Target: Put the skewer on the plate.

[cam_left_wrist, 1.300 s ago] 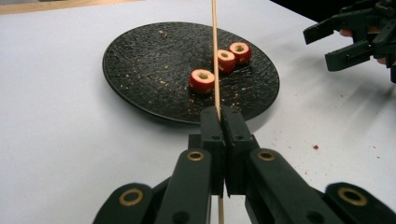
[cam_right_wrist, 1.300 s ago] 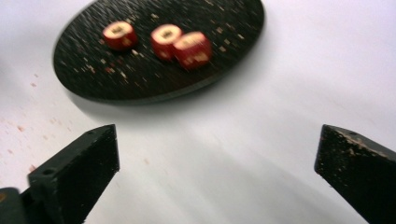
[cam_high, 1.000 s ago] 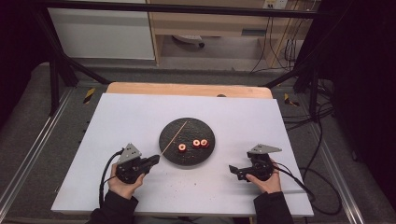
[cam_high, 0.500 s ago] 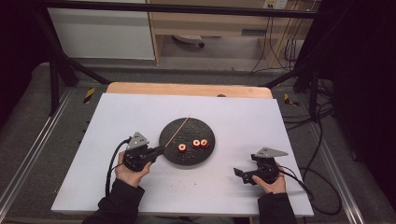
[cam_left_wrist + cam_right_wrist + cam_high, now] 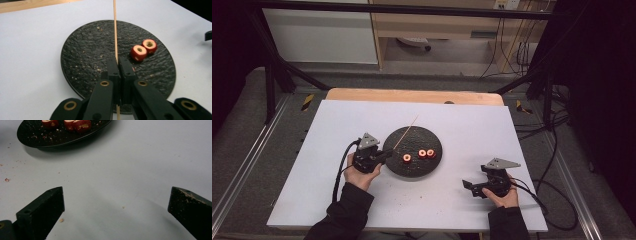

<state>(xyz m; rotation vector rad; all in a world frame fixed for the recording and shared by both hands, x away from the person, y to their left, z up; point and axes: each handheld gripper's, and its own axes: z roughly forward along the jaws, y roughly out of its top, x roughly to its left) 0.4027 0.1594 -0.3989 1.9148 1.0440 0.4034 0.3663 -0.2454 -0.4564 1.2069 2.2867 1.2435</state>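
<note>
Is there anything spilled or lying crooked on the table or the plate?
Yes, small things. Crumbs are scattered over the black plate and on the white table beside it. The wooden skewer lies slanted across the plate, its far end sticking out past the rim, its near end between the shut left tool.

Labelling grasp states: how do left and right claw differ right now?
The left claw is shut on the skewer; the right claw stands wide open with nothing between its jaws. The left claw is over the plate edge; the right claw is off to the plate's side, above bare table. Both have black jaws and a grey plate on top.
</note>
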